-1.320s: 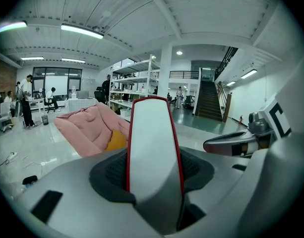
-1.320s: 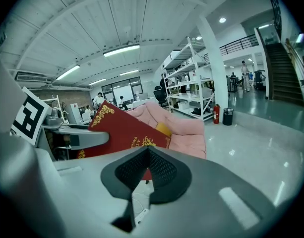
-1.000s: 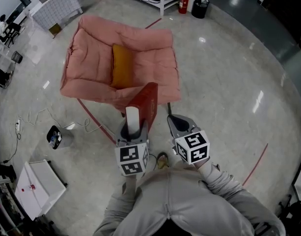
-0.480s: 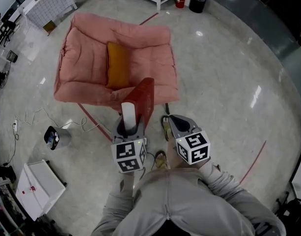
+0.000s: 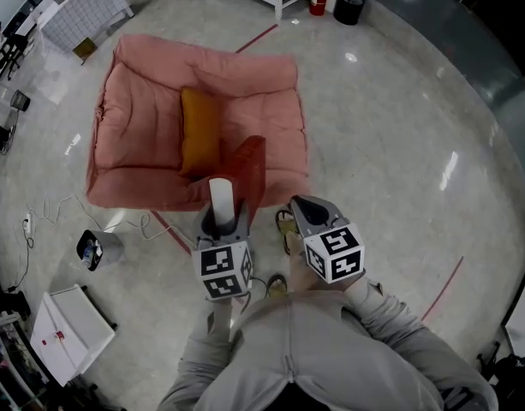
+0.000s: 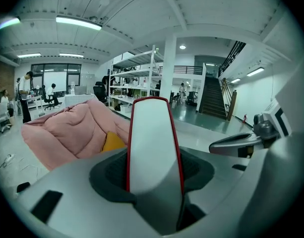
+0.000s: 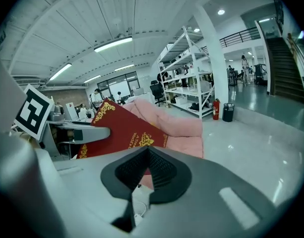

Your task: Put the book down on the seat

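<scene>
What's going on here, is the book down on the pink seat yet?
Not yet. A person's left hand-held gripper is clamped on a red book, holding it upright near the front edge of the pink seat. An orange cushion lies on the seat. The right hand-held gripper is shut with nothing in it, beside the book.

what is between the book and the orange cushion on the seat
Only bare pink padding of the seat; nothing lies between the book, held in the left tool, and the orange cushion. The head view shows it.
</scene>
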{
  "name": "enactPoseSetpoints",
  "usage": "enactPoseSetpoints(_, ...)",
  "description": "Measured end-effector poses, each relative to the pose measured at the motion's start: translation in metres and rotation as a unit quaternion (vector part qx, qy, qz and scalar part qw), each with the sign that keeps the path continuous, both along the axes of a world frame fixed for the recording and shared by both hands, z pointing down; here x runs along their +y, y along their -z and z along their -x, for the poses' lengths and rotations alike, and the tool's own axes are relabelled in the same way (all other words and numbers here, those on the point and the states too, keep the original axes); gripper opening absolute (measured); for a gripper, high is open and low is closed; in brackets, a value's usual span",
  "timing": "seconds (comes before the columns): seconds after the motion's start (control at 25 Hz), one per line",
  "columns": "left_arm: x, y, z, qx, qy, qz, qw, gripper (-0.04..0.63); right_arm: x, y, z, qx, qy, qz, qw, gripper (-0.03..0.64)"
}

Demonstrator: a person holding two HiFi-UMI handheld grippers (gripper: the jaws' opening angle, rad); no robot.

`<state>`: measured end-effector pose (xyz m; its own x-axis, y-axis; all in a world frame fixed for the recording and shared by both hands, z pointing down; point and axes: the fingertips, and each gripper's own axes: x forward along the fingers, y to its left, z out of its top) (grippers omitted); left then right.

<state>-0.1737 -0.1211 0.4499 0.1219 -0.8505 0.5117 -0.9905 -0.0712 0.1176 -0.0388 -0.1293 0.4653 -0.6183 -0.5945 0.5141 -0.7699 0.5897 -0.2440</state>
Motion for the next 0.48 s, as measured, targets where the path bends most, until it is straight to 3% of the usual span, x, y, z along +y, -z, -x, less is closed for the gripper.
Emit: enactPoseSetpoints(0.48,-0.116,-0.029,-0.02,0.002,-0.002,0.029,0.9996,0.241,-0.098,-0.02,-0.018,0.01,0.004,0.031,0.999,0.0)
